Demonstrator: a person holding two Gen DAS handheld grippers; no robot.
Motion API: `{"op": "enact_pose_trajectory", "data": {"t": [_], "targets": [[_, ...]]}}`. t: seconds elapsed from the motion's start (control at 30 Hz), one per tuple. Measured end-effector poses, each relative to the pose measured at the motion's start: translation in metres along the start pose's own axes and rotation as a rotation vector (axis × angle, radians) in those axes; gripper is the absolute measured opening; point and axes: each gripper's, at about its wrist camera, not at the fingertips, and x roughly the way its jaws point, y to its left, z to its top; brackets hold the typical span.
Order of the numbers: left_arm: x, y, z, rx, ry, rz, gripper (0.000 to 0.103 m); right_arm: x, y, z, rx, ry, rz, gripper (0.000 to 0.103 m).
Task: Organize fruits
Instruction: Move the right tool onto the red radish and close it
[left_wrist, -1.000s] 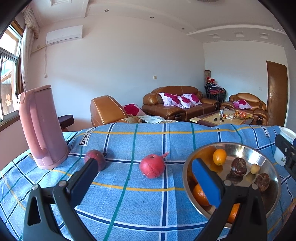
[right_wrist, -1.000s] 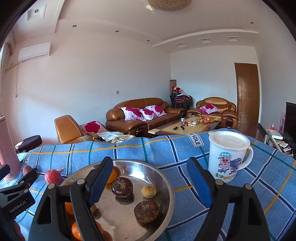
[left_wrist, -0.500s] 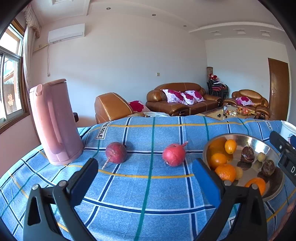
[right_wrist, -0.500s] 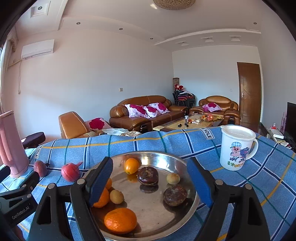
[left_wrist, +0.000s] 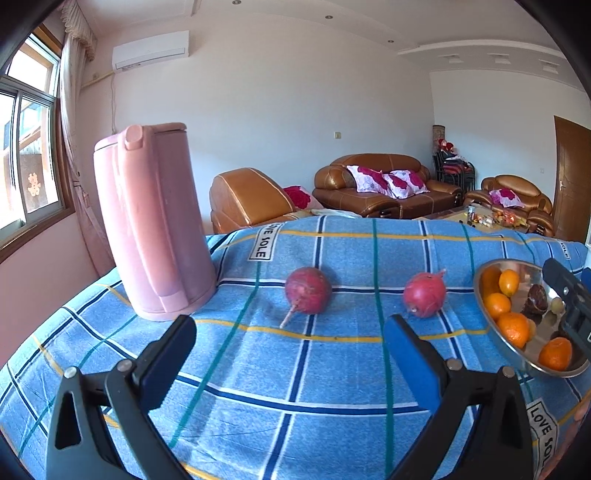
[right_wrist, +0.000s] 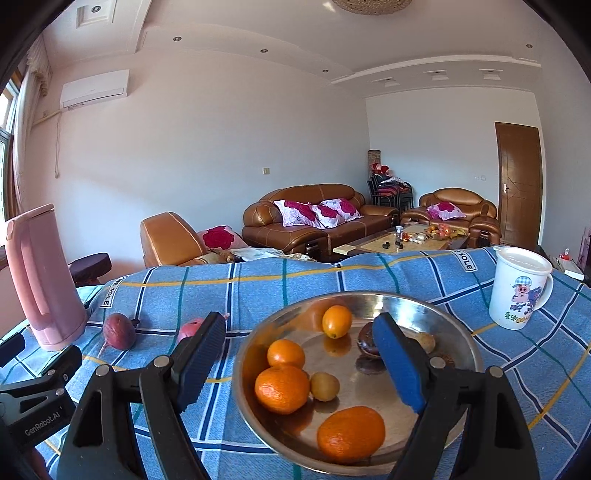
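Observation:
Two round red fruits lie on the blue checked cloth: a darker one (left_wrist: 307, 295) and a brighter one (left_wrist: 424, 300) to its right. My left gripper (left_wrist: 290, 345) is open and empty, just in front of them. A steel bowl (right_wrist: 458, 334) holds several oranges (right_wrist: 281, 384), a small yellow-green fruit (right_wrist: 324, 386) and dark brown fruits (right_wrist: 366, 341). My right gripper (right_wrist: 299, 354) is open and empty above the bowl's near left part. The bowl also shows at the right of the left wrist view (left_wrist: 480, 291).
A tall pink kettle (left_wrist: 151, 225) stands at the left of the table, close to the darker red fruit. A white cartoon mug (right_wrist: 519, 288) stands to the right of the bowl. Brown sofas and a coffee table are beyond the table's far edge.
Both grippers have drawn back and swung left. The kettle and the two red fruits now sit more central in the left view; more of the bowl shows in the right view. Jaws stayed open.

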Motion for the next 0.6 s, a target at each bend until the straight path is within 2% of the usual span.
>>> {"op": "enact_pose_trajectory", "data": {"t": [0.27, 0.4, 0.6], "targets": [[0.025, 0.042, 0.004, -0.049, 0.051, 0.081, 0.103, 0.018, 0.04, 0.001, -0.05, 0.043, 0.062, 0.083], [0.039, 0.061, 0.003, -0.097, 0.101, 0.133, 0.103, 0.04, 0.063, 0.003, -0.081, 0.102, 0.11, 0.083], [0.048, 0.075, -0.001, -0.155, 0.15, 0.135, 0.103, 0.084, 0.094, 0.004, -0.164, 0.225, 0.165, 0.083]]}}
